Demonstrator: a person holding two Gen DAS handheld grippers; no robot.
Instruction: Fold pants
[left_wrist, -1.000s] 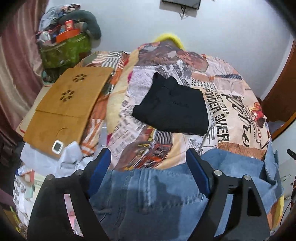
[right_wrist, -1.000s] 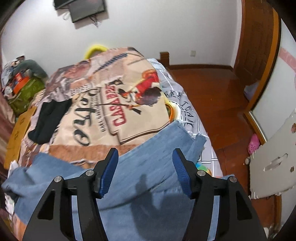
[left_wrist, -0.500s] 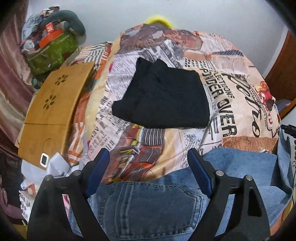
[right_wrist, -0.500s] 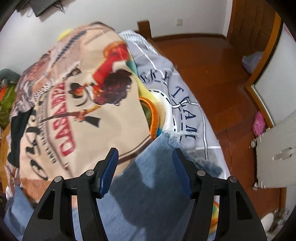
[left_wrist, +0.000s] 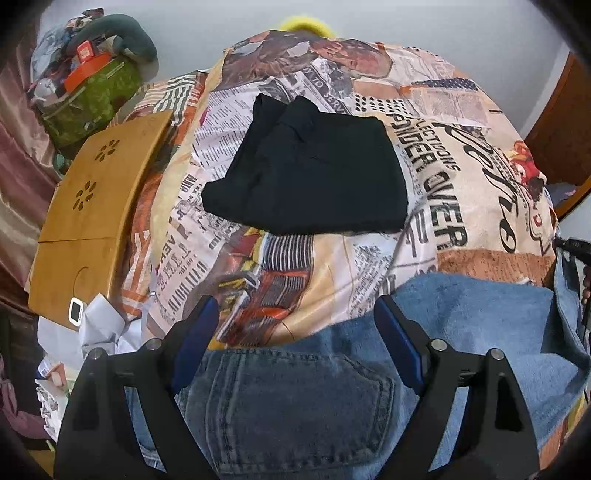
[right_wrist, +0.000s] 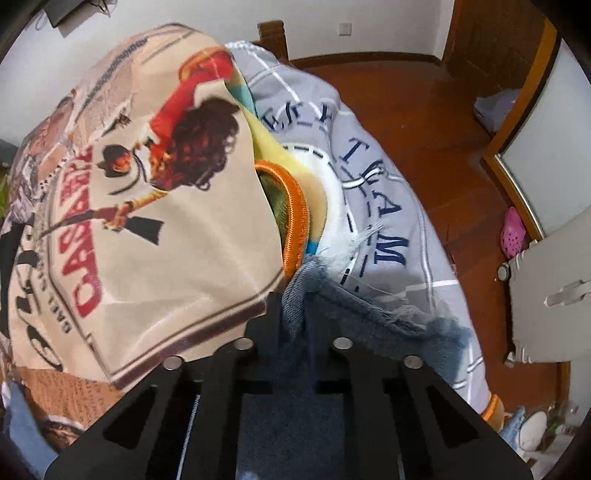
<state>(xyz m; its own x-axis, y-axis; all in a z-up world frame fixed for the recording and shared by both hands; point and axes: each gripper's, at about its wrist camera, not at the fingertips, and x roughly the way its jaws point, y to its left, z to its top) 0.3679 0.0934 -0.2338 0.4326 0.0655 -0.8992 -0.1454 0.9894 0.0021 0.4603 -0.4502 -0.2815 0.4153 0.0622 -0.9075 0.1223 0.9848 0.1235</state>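
Jeans (left_wrist: 295, 402) lie on bedspread (left_wrist: 436, 206) printed "PONDER OVER".

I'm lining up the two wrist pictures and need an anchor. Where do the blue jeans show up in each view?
Left wrist view: the blue jeans fill the bottom, back pocket between the open left gripper fingers.
Right wrist view: the frayed hem sits at bottom centre, pinched in the right gripper, which has just closed on it.
Shared landmark: the printed bedspread, with its large black script lettering.
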